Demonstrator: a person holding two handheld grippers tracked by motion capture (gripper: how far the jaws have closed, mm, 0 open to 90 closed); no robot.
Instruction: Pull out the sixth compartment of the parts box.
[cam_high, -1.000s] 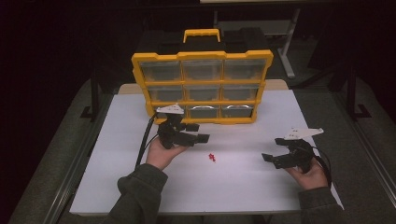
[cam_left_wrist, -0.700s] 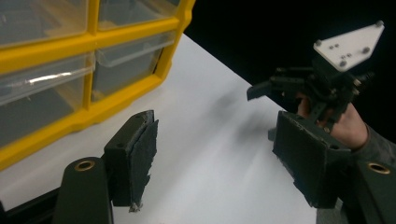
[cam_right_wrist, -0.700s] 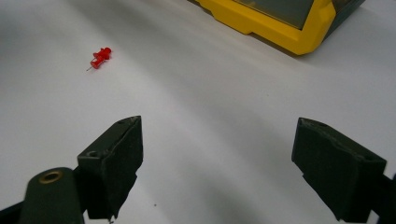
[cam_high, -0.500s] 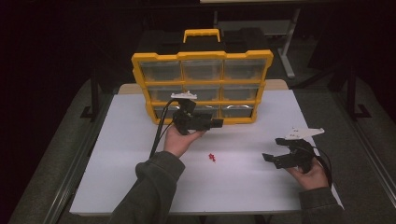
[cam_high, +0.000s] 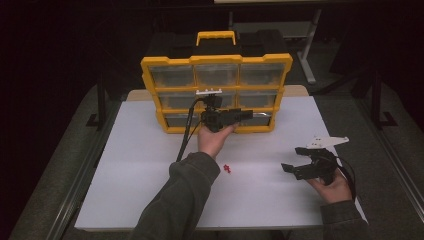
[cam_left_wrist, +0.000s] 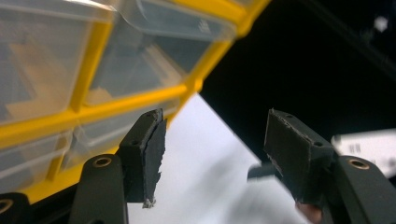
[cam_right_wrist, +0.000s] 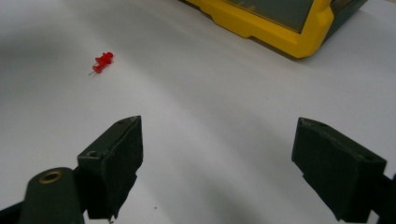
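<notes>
A yellow drawer organiser (cam_high: 216, 60) with clear drawers stands upright at the far side of the white table (cam_high: 135, 170). My left gripper (cam_high: 251, 116) hovers in front of its bottom row, jaws pointing right. In the left gripper view the jaws (cam_left_wrist: 215, 156) stand apart with nothing between them, next to the yellow frame (cam_left_wrist: 93, 60); they have just been closing. A red push pin (cam_high: 227, 168) lies on the table near the middle. My right gripper (cam_high: 293, 160) rests open at the right, and its own view (cam_right_wrist: 217, 163) has the pin (cam_right_wrist: 102, 61) far off to the left.
The organiser's black carrying top and yellow handle (cam_high: 216, 36) rise behind the drawers. Its lower corner (cam_right_wrist: 261, 28) sits ahead of the right gripper. A dark floor and table legs surround the table; a cable (cam_high: 187, 135) trails from the left gripper.
The left hand has moved away from me and to the right, from left of the pin up to the organiser's bottom row. The right hand has stayed where it was.
</notes>
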